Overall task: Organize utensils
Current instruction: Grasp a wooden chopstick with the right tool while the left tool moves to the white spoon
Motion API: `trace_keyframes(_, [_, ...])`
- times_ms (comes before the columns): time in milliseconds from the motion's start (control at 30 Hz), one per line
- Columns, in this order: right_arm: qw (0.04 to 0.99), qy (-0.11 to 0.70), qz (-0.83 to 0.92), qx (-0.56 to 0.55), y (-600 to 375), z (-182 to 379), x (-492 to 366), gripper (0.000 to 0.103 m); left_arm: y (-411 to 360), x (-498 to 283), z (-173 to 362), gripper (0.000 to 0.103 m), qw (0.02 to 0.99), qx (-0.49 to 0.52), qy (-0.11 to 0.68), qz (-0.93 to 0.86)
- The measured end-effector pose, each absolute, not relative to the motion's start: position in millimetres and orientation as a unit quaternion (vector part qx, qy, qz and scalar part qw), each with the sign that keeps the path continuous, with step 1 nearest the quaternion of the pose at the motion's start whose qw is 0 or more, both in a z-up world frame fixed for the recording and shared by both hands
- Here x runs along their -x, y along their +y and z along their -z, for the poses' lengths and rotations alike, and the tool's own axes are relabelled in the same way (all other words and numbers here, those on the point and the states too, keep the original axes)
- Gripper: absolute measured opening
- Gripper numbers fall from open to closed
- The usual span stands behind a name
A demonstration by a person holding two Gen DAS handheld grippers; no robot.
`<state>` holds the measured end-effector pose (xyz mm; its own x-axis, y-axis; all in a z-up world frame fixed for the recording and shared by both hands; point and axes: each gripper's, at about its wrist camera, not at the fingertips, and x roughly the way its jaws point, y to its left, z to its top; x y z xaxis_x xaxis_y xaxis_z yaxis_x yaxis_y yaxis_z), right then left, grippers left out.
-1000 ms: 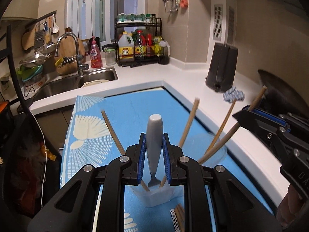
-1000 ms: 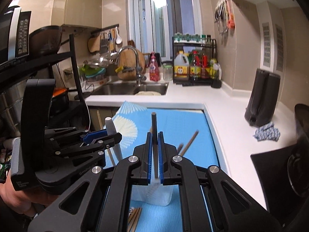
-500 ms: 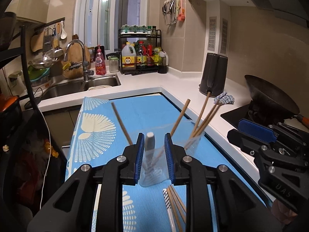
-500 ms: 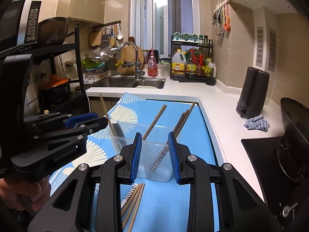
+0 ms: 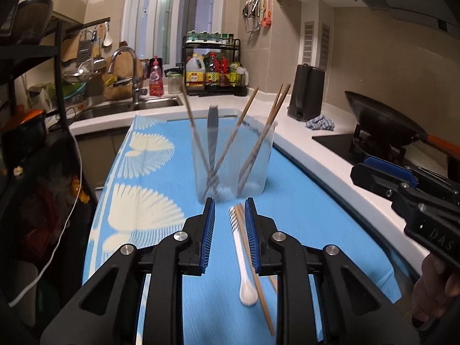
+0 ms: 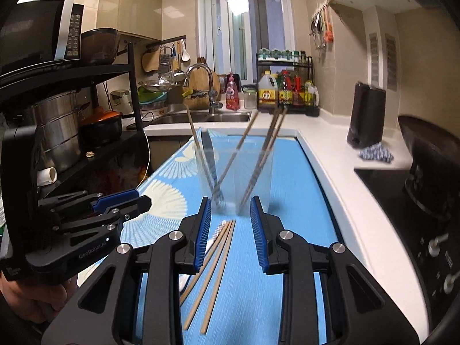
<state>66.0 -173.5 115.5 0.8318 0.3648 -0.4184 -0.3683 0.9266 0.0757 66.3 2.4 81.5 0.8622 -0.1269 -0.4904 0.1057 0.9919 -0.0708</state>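
Both the left gripper (image 5: 229,218) and right gripper (image 6: 230,215) are seen with jaws spread and empty, while loose chopsticks (image 6: 214,261) and a spoon (image 5: 243,261) lie on the tabletop (image 5: 161,178) below them, before the clear cup (image 5: 231,161) at frame centre.

Both tools are built alike. The left gripper (image 5: 229,218) has two matte black plastic fingers (image 5: 201,230), each lined on its inner face with a ribbed blue pad (image 5: 209,234). Behind the pads, angular black arms with triangular cut-outs spread out, pinned by round silver screws (image 5: 180,236). The right gripper (image 6: 230,218) shows the same black arms, blue ribbed pads and silver screws. Seen from the side in the right view, the left tool has a boxy black body with small white lettering and smaller screws along its linkage. A bare hand (image 6: 31,296) wraps its grip; another hand (image 5: 431,281) grasps the right tool, which carries pale letters.
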Motion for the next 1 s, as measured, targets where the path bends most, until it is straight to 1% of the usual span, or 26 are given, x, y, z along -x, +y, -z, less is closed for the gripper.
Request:
trace_keyframes(67, [0.956, 0.227, -0.187, -0.008, -178, -99, -58, 0.018, 4, -55, -64, 0.022, 0.964, 0.029, 0.26, 0.051])
trace_keyframes(100, [0.955, 0.232, -0.183, -0.014, -179, -90, -55, 0.009, 3, -49, -55, 0.022, 0.964, 0.031, 0.261, 0.042])
trace_keyframes(133, [0.954, 0.24, -0.18, -0.02, -180, -80, -51, 0.008, 3, -44, -46, 0.022, 0.963, 0.035, 0.263, 0.038])
trace_keyframes(267, [0.941, 0.283, -0.18, -0.037, -175, -35, -42, 0.008, -5, -27, -11, 0.022, 0.96, 0.049, 0.274, 0.029])
trace_keyframes(433, [0.93, 0.313, -0.193, -0.026, -158, -2, -39, 0.009, -16, -15, 19, 0.022, 0.957, 0.053, 0.282, 0.033])
trace_keyframes(533, [0.925, 0.325, -0.196, -0.018, -152, 7, -42, 0.01, -12, -18, 24, 0.022, 0.954, 0.069, 0.291, 0.033])
trace_keyframes(633, [0.922, 0.336, -0.191, -0.018, -152, 16, -47, 0.014, -7, -26, 19, 0.022, 0.952, 0.086, 0.289, 0.048])
trace_keyframes(733, [0.918, 0.352, -0.184, -0.022, -153, 22, -55, 0.014, -6, -39, 21, 0.022, 0.945, 0.106, 0.302, 0.061])
trace_keyframes(833, [0.916, 0.357, -0.185, -0.017, -151, 26, -57, 0.022, -6, -53, 27, 0.022, 0.937, 0.127, 0.319, 0.064])
trace_keyframes(867, [0.914, 0.36, -0.186, -0.015, -149, 27, -58, 0.022, -7, -57, 29, 0.022, 0.934, 0.133, 0.325, 0.066])
trace_keyframes(1000, [0.914, 0.361, -0.184, -0.008, -148, 29, -57, 0.021, -14, -65, 38, 0.022, 0.926, 0.129, 0.349, 0.059])
